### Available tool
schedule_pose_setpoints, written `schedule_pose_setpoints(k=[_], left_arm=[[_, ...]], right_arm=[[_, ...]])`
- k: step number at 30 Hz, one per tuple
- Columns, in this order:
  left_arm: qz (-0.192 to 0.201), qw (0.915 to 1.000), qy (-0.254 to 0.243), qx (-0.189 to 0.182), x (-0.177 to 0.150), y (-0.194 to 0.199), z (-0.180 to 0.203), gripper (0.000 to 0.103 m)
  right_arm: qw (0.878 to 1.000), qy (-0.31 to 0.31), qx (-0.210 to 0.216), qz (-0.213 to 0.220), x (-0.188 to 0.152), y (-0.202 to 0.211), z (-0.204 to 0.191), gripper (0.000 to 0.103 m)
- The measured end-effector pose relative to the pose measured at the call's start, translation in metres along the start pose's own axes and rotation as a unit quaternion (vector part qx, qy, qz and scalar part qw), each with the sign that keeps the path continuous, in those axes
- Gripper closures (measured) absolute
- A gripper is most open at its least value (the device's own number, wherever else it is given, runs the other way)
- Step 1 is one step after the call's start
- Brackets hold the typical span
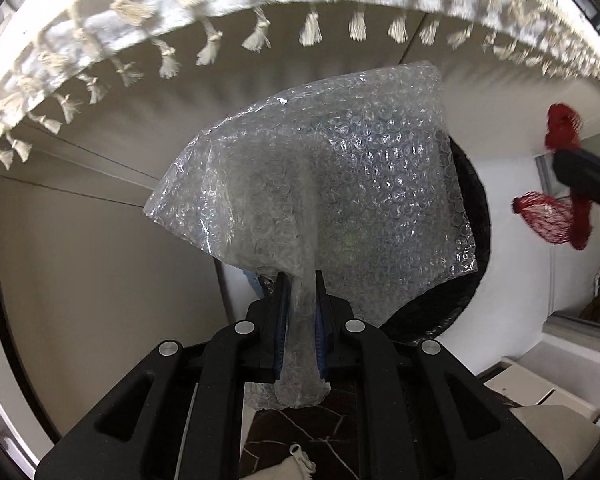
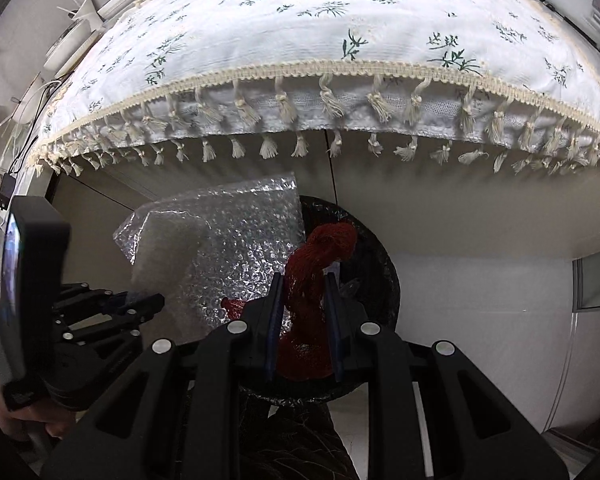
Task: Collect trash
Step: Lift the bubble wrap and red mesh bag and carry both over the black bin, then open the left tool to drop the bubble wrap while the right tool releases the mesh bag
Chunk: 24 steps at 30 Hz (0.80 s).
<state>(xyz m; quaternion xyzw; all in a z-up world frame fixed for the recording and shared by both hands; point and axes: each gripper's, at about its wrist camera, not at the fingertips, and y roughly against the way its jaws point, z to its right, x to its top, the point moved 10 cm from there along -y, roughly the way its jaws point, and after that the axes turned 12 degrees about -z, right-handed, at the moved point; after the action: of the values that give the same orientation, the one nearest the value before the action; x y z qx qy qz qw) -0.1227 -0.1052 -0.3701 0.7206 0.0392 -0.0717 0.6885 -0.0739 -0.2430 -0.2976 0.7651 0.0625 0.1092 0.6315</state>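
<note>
Bubble wrap (image 1: pixel 320 184) over bin (image 1: pixel 474 200) (mostly hidden)

Bubble wrap (image 2: pixel 236 248) left of net (image 2: pixel 312 276), both over bin (image 2: pixel 384 280).

In the left wrist view the bubble wrap (image 1: pixel 320 200) hides most of the black bin (image 1: pixel 472 216) behind it, and the tassel fringe (image 1: pixel 260 36) at twelve o'clock is smeared. The right claw (image 1: pixel 588 184) is cut off at three o'clock. In the right wrist view the red mesh net (image 2: pixel 312 280) covers the bin's inside.
</note>
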Motion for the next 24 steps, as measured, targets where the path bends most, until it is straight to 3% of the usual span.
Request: schedule_pose_setpoints(k=[4,12,18,20,24], left_arm=[[0.000,1.0000,-0.001,0.003,0.003,-0.005,0.007,0.084],[0.036,0.9989,0.016,-0.024,0.016,0.007,0.003,0.066],[0.067,0.9964,0.031,-0.041,0.020,0.026,-0.002,0.039],[0.079,0.9953,0.035,-0.044,0.021,0.035,-0.006,0.023],[0.101,0.9932,0.040,-0.042,0.017,0.046,-0.015,0.014]], right_arm=[[1.000,-0.001,0.000,-0.001,0.000,0.000,0.002,0.084],[1.000,-0.004,0.000,-0.004,0.001,-0.003,0.002,0.084],[1.000,-0.001,0.002,-0.008,0.003,-0.009,-0.004,0.084],[1.000,0.001,0.002,-0.010,0.003,-0.011,-0.007,0.084],[1.000,0.013,0.002,-0.014,0.005,-0.016,-0.016,0.084]])
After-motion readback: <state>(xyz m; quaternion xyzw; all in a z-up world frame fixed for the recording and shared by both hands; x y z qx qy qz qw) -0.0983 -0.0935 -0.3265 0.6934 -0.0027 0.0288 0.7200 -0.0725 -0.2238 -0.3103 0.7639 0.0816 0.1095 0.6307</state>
